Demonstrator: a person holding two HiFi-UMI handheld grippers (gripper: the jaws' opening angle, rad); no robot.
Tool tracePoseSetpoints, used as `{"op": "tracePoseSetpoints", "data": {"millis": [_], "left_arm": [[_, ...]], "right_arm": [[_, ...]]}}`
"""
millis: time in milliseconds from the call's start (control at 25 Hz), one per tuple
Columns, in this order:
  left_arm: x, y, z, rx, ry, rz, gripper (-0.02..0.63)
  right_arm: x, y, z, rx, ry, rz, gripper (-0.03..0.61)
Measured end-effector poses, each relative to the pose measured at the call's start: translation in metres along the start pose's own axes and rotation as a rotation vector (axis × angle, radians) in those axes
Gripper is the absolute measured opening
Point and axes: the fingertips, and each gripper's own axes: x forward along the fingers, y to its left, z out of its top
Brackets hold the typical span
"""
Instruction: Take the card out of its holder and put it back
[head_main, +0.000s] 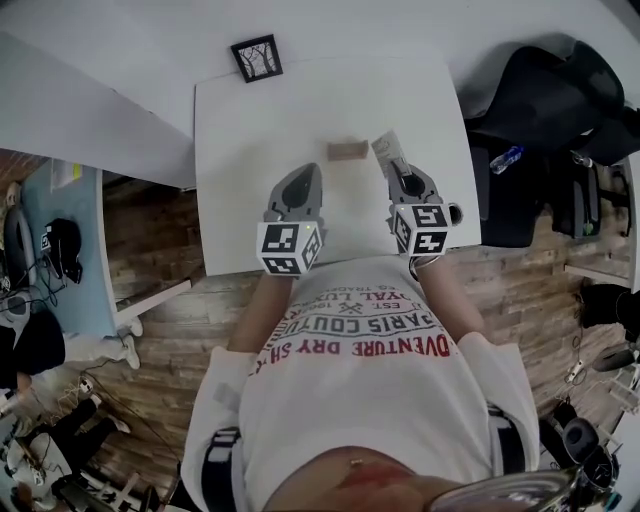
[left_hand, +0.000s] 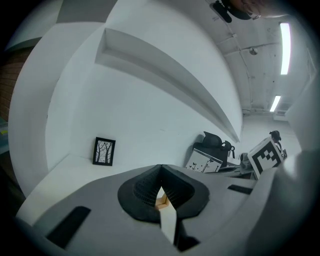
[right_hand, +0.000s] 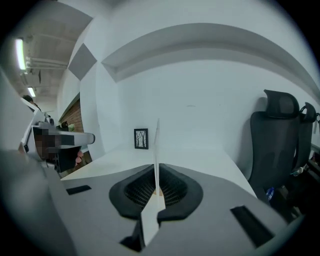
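A small wooden card holder (head_main: 348, 150) lies on the white table (head_main: 240, 170), with no card in it. My right gripper (head_main: 397, 170) is shut on the white card (head_main: 387, 148), which is held clear of the holder, just to its right. In the right gripper view the card (right_hand: 156, 150) stands edge-on, rising straight up from between the pads (right_hand: 172, 192). My left gripper (head_main: 306, 172) is shut with nothing in it, its tip a little short of the holder's left end. The left gripper view shows the printed card (left_hand: 202, 161) off to the right.
A black-framed picture of trees (head_main: 257, 57) stands at the table's far left corner. A black office chair with dark things on it (head_main: 560, 100) and a water bottle (head_main: 505, 158) are to the table's right. A white wall runs behind the table.
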Motion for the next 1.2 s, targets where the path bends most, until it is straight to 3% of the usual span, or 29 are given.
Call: {"op": "tracePoseSetpoints", "data": {"millis": [160, 560, 1200], "left_arm": [[-0.005, 0.003, -0.001, 0.009, -0.004, -0.008, 0.025], [-0.01, 0.001, -0.004, 0.057, 0.006, -0.008, 0.025], [0.002, 0.002, -0.006, -0.018, 0.007, -0.037, 0.025]], "right_arm": [[-0.005, 0.0, -0.009, 0.014, 0.001, -0.038, 0.034], [-0.008, 0.009, -0.005, 0.008, -0.024, -0.012, 0.034], [-0.002, 0.0, -0.008, 0.043, -0.013, -0.007, 0.034]]}}
